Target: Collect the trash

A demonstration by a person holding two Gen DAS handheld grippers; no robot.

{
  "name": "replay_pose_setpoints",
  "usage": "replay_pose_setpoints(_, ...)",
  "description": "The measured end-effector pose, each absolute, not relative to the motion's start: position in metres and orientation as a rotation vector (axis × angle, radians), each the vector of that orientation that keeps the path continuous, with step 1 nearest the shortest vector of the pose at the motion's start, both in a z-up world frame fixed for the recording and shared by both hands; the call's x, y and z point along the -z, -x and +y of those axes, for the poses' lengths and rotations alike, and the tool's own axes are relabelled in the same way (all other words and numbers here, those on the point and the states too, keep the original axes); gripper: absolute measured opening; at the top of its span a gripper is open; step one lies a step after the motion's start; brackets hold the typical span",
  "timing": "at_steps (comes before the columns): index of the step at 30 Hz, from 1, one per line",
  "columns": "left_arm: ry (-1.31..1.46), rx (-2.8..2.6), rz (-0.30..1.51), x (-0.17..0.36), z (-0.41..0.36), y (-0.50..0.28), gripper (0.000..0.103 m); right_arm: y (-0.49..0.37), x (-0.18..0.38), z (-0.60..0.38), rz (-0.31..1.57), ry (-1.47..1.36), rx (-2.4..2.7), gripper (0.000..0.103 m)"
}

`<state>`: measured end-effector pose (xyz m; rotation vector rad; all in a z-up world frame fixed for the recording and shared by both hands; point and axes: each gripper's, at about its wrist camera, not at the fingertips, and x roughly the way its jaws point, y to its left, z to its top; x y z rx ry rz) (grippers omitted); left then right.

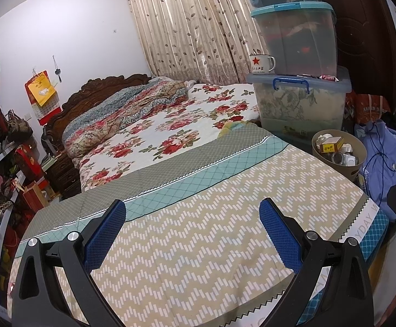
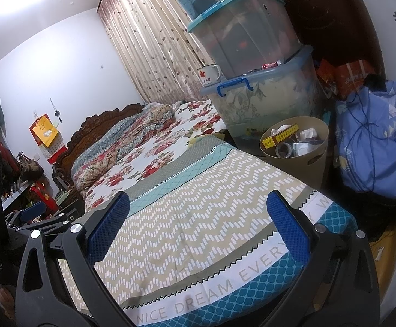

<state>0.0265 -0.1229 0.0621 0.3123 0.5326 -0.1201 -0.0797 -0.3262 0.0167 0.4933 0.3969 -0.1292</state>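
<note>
Hovering over the near end of the bed [image 1: 198, 245], the left gripper [image 1: 192, 234] and right gripper [image 2: 198, 229] are both holding their blue fingers wide apart, gripping nothing. The trash is sitting in the tan bin [image 2: 320, 160] at far right, just beside the bed (a yellow box [image 2: 278, 135] is poking above the rim). No loose litter is showing on the patterned cover, so hunting there is risking snagging cloth or nudging the full bin over

Both grippers — left gripper [image 1: 192, 234] and right gripper [image 2: 198, 230] — hang level, jaws wide apart (nothing between them).
</note>
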Motion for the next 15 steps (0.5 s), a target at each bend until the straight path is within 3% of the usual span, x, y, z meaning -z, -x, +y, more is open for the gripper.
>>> replay_pose_setpoints(15, -0.324, 0.133, 0.534, -0.058, -0.1232, -0.0245, 0.094, 0.08, -0.017, -0.3261, 0.397, -0.494, 0.13, 0.1)
